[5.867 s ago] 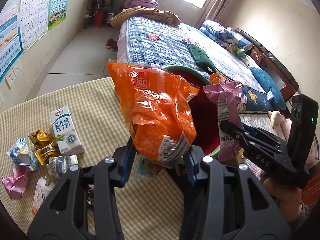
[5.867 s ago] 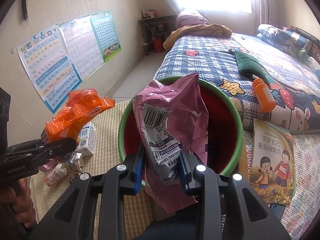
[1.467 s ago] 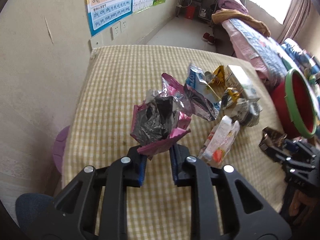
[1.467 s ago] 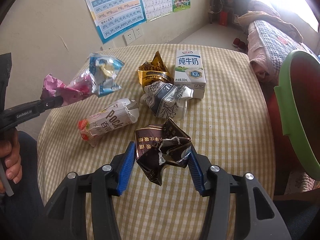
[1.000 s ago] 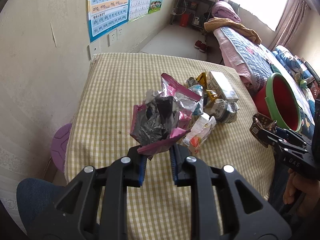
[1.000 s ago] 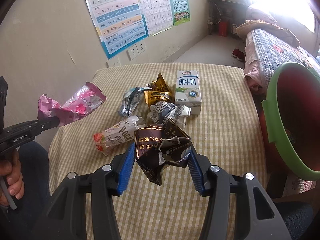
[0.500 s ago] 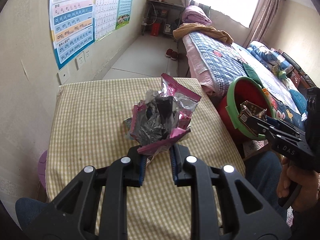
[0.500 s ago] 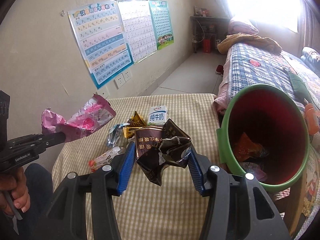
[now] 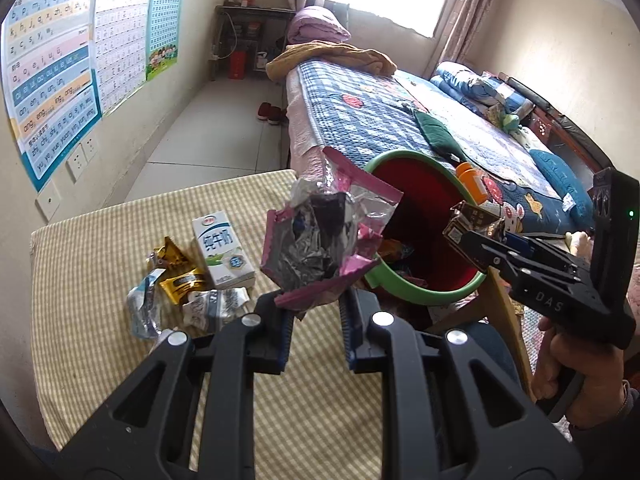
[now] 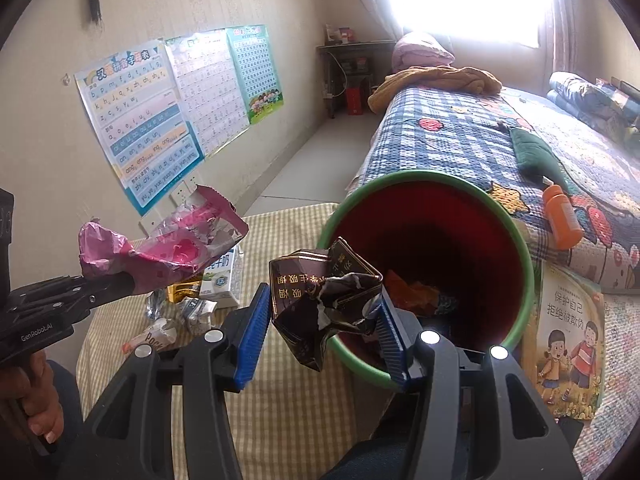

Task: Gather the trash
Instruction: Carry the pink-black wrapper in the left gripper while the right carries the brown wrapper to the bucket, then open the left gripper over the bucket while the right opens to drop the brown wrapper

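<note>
My left gripper (image 9: 314, 322) is shut on a crumpled pink foil wrapper (image 9: 324, 240), held above the table beside the red bin with a green rim (image 9: 424, 292). The wrapper also shows in the right wrist view (image 10: 160, 248). My right gripper (image 10: 320, 340) is shut on a crushed dark brown packet (image 10: 320, 292), held at the near rim of the bin (image 10: 516, 240). The packet also shows in the left wrist view (image 9: 468, 220). Orange and other wrappers (image 10: 412, 292) lie inside the bin.
On the checked tablecloth (image 9: 100, 240) lie a white milk carton (image 9: 222, 250), a gold wrapper (image 9: 176, 270), a blue-silver wrapper (image 9: 142, 308) and a crushed white carton (image 9: 216, 306). A bed (image 9: 380, 120) stands behind the bin, with an orange bottle (image 10: 562, 222) and a picture book (image 10: 568, 340).
Both grippers have swung from the table's trash pile toward the bin, carrying the pink wrapper and the brown packet. The bin now lies close in front of both.
</note>
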Demonstrator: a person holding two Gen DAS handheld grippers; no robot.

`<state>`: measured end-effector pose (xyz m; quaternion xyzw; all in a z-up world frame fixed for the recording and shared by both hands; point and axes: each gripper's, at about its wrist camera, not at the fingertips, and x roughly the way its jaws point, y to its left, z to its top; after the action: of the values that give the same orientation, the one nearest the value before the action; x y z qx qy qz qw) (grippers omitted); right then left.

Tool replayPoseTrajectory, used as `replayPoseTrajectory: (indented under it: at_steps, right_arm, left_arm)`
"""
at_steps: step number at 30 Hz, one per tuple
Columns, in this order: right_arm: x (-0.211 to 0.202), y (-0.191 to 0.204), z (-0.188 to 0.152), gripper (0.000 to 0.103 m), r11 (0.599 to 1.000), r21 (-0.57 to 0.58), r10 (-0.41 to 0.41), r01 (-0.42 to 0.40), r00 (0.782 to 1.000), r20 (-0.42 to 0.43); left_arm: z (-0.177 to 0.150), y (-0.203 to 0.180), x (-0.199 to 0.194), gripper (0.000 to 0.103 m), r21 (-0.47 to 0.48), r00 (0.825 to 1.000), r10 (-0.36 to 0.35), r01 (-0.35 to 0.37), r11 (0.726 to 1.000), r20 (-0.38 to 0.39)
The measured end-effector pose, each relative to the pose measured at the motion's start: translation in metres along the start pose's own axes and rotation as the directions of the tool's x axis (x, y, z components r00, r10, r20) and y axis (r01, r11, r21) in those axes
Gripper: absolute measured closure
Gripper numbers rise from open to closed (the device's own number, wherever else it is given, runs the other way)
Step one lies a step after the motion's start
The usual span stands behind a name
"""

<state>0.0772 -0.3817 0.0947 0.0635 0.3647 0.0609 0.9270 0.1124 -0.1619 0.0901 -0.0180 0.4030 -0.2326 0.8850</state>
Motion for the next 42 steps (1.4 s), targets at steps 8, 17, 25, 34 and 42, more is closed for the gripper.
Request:
replayPoseTrajectory:
  at_steps: [8, 17, 25, 34, 42]
  right_arm:
    - [-0.004, -0.042, 0.005, 0.054, 0.997, 0.049, -0.052, 0.051, 0.999, 0.015]
    - [0.007, -0.072, 0.007, 0.054, 0.993, 0.091, -0.075, 0.075, 0.997, 0.001]
    - [0.019, -0.087, 0.005, 0.053, 0.99, 0.113, -0.082, 0.084, 0.996, -0.018]
    - [0.023, -0.098, 0.007, 0.036, 0.987, 0.122, -0.104, 0.107, 0.994, -0.032]
    - [0.02, -0.092, -0.001, 0.032, 0.987, 0.116, -0.109, 0.112, 0.993, -0.039]
  left_arm:
    - [0.018, -0.033, 0.024, 0.084, 0.026, 0.998, -0.058, 0.058, 0.998, -0.014]
    - [0.03, -0.053, 0.054, 0.084, 0.04, 0.994, -0.094, 0.096, 0.995, -0.054]
    - [0.04, -0.071, 0.078, 0.083, 0.054, 0.99, -0.118, 0.123, 0.991, -0.082]
    - [0.054, -0.074, 0.087, 0.037, 0.054, 0.993, -0.105, 0.108, 0.993, -0.057]
    - [0.043, -0.046, 0.075, 0.018, 0.008, 0.997, -0.066, 0.067, 0.998, -0.048]
